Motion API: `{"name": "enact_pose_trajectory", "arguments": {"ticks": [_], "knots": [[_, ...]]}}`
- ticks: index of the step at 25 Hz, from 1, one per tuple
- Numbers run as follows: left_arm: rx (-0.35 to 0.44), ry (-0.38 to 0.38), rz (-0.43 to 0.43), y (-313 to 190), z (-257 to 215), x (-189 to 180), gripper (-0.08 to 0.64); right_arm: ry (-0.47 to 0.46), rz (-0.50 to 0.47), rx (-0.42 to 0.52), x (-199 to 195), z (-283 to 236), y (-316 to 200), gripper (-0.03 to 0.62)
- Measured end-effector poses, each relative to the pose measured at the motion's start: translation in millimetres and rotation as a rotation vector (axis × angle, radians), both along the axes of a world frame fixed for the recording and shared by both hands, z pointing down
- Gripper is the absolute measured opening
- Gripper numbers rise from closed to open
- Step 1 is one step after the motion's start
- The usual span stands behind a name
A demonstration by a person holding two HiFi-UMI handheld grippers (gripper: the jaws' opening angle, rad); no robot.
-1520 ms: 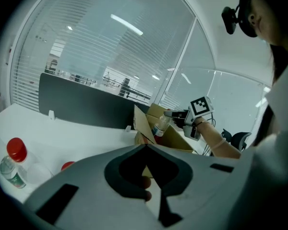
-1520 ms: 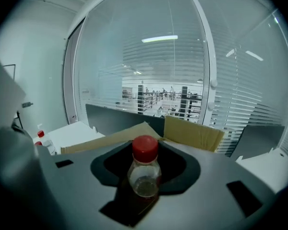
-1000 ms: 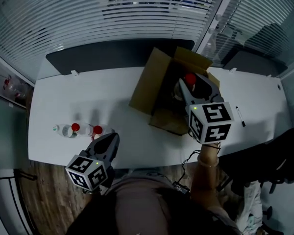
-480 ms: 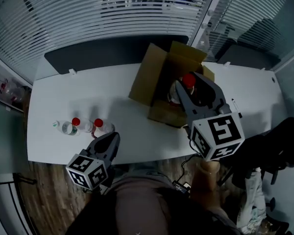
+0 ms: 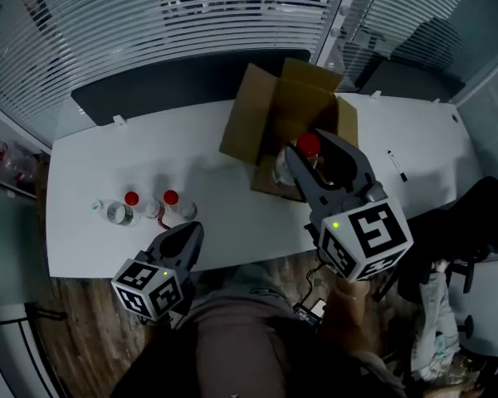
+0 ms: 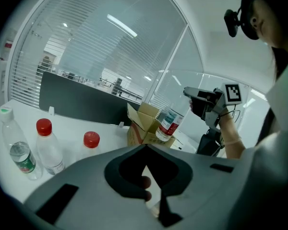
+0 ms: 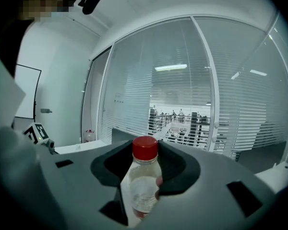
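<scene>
My right gripper (image 5: 314,157) is shut on a clear plastic bottle with a red cap (image 5: 306,146) and holds it upright above the open cardboard box (image 5: 292,106). In the right gripper view the bottle (image 7: 143,181) stands between the jaws of that gripper (image 7: 145,163). The left gripper view shows the same bottle (image 6: 169,124) in the air over the box (image 6: 143,127). My left gripper (image 5: 187,237) hangs at the table's near edge, shut on nothing, just in front of three upright bottles (image 5: 139,205). These bottles (image 6: 46,143) stand to the left of that gripper (image 6: 146,152).
The white table (image 5: 216,181) has a dark panel (image 5: 174,81) along its far edge and window blinds behind. A pen (image 5: 396,165) lies at the table's right end. An office chair (image 5: 473,222) stands at the right. Of the three standing bottles, one (image 6: 17,145) has a pale cap.
My right gripper has lifted the red-capped bottle up from inside the box and towards me. The left gripper has barely moved; its view now shows the three bottles more fully.
</scene>
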State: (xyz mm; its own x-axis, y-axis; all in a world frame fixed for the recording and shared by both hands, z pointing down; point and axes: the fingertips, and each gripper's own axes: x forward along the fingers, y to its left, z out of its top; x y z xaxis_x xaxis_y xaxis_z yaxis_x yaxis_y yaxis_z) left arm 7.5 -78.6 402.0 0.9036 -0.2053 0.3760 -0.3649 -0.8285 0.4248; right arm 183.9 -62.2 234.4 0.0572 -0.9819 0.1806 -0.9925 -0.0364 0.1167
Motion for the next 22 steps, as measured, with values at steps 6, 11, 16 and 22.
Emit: {"name": "enact_pose_trajectory", "arguments": {"ticks": [6, 11, 16, 22], "knots": [[0.006, -0.002, 0.005, 1, 3, -21, 0.009, 0.005, 0.016, -0.010, -19, 9, 4, 0.173], [0.009, -0.004, -0.007, 0, 5, -41, 0.009, -0.009, 0.006, -0.023, -39, 20, 2, 0.173], [0.006, -0.001, -0.036, -6, 7, -66, 0.009, -0.021, -0.013, -0.038, -64, 30, -6, 0.173], [0.009, -0.002, -0.083, -15, 9, -103, 0.009, -0.037, -0.045, -0.068, -98, 50, -22, 0.173]]}}
